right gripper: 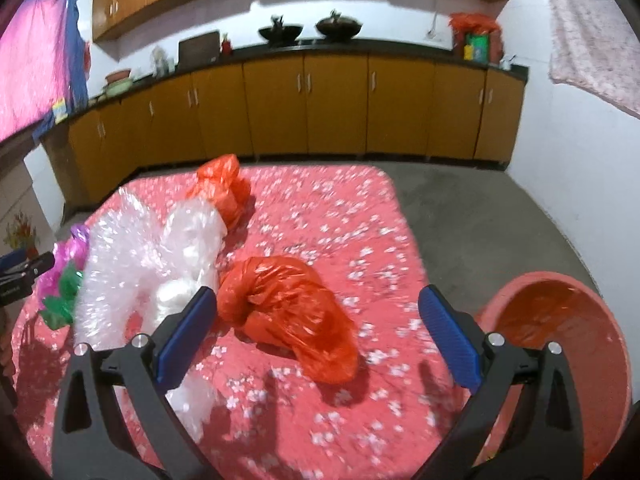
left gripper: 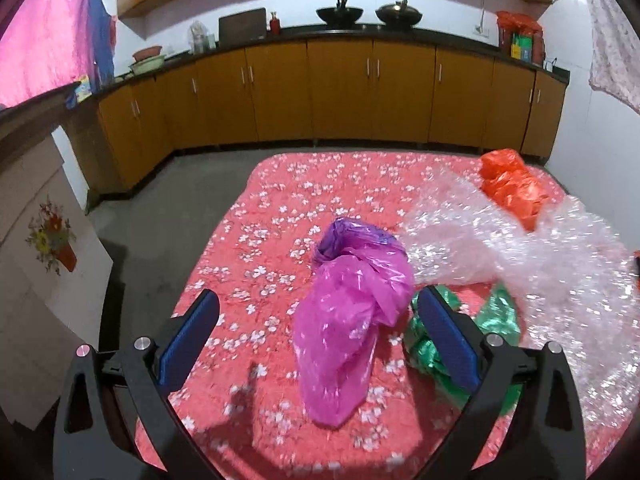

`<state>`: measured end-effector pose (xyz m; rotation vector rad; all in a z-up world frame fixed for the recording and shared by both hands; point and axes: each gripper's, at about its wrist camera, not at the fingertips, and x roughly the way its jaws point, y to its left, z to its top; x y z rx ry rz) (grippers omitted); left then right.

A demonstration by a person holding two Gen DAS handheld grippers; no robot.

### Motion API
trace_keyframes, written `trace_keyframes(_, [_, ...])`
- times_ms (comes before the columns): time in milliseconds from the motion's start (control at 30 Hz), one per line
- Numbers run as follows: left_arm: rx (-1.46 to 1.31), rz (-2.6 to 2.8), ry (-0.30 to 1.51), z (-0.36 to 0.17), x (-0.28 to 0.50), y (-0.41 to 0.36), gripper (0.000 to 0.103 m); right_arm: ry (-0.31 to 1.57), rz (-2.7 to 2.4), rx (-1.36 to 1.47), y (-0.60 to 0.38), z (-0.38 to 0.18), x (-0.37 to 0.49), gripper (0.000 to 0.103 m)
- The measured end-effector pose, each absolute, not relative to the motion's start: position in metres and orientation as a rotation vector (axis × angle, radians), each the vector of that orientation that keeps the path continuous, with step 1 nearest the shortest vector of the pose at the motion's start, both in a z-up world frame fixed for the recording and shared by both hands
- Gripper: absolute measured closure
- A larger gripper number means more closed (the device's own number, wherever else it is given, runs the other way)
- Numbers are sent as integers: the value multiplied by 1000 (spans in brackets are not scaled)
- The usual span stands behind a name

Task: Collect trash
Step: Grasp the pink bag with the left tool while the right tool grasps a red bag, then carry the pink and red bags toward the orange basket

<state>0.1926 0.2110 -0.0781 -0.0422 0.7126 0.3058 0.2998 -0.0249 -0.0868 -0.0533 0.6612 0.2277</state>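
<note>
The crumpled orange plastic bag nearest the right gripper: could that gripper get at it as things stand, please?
Probably yes: the right gripper is open, the crumpled orange plastic bag lies between its fingers' lines, and nothing covers it.

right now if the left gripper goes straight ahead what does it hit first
Most likely the pink plastic bag, which lies between the open left gripper fingers' line; depth is unclear, so the floral tablecloth might come first.

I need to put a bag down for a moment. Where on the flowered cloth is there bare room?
Bare floral cloth lies between the near orange bag and the far edge, and left of the pink bag. It is crowded where the bubble wrap, green plastic and far orange bag bunch together.
</note>
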Motion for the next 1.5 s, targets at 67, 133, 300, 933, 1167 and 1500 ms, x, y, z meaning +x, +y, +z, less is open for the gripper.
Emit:
trace_keyframes(67, [-37,297,730,-82,195,210,5,686,248,-64,-18,-91,308,5])
trace_keyframes(133, [-32,291,752,-87,199,210,5,704,264,-76,-12,-95,314,6])
trace_keyframes(300, [-52,250,812,-100,214,213,14,763,316,-100,-2,-105,325,17])
trace_keyframes(933, [-146,204,844,-108,227,220,40,817,363,-73,0,-115,332,40])
trace_keyframes(1167, [-146,210,816,-97,210,222,40,808,341,-29,-17,-107,318,40])
trace_keyframes(1500, [-106,183,716,-55,172,206,40,736,305,8,-39,-74,286,40])
